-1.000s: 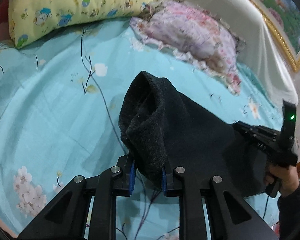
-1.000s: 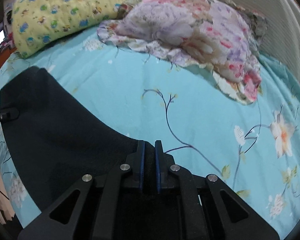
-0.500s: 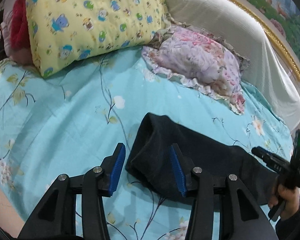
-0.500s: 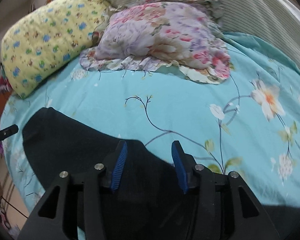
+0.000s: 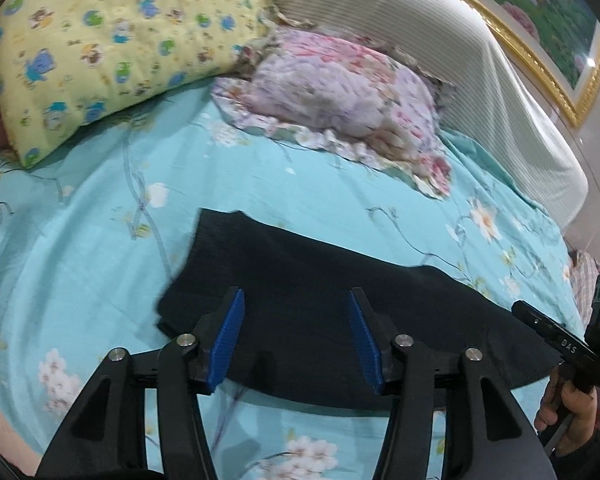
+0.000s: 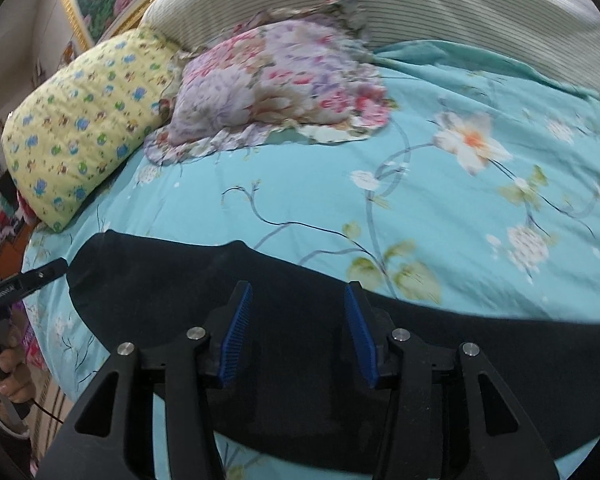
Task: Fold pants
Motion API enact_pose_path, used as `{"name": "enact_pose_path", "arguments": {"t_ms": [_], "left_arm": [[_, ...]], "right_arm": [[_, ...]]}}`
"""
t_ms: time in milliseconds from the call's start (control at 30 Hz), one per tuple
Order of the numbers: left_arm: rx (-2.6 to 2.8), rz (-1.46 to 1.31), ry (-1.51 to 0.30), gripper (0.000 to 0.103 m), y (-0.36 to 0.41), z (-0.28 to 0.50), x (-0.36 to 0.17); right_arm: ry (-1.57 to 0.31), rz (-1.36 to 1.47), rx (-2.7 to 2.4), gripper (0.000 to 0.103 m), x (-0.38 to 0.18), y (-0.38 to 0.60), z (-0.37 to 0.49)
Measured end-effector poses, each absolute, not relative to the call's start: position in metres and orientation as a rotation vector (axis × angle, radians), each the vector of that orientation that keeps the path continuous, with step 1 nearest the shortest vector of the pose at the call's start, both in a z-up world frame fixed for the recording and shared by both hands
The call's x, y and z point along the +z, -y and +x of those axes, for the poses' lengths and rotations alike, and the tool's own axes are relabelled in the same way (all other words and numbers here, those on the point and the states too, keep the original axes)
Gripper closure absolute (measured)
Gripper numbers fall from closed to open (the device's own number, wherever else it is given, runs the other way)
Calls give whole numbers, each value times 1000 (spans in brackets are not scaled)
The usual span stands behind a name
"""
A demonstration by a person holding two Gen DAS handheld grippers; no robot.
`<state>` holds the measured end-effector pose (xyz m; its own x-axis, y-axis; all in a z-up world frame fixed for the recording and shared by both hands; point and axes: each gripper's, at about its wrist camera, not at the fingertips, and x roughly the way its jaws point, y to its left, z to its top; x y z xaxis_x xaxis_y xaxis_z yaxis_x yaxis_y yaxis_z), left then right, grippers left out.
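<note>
Pants [image 5: 324, 300], dark and folded flat, are laid across the near part of the bed [image 5: 100, 248], on its turquoise sheet with flowers. Nothing is held by the left gripper [image 5: 296, 336]: its jaws are apart and opening, and they are seen above the left end of the pants, with the blue pads [image 5: 229, 340] clear of the cloth. The right gripper [image 6: 298, 332] is in the same state, jaws apart and opening, over the pants [image 6: 180, 280] with no cloth pressed between them. In the left view the right gripper [image 5: 560, 340] is seen at the right edge, held by a hand [image 5: 568, 404]. At the far side of the bed a yellow pillow [image 5: 112, 40] lies to the left and a floral pillow [image 5: 340, 96] beside it to the right, against a striped headboard [image 5: 440, 40].
</note>
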<state>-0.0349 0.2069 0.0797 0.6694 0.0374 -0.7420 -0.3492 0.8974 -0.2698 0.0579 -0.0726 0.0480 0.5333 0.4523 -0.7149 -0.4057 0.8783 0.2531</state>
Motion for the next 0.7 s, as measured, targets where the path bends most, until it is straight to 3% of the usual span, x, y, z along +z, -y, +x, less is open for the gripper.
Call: {"name": "enact_pose_path", "arguments": {"t_ms": [100,700], "left_arm": [[185,-396,-831,47,-190,-26,78],[-100,-228,-919,36,-62,35,84]], "right_arm": [[-855,108,474,43,51,96,45],[-798,360,148,38,43,251,-28]]}}
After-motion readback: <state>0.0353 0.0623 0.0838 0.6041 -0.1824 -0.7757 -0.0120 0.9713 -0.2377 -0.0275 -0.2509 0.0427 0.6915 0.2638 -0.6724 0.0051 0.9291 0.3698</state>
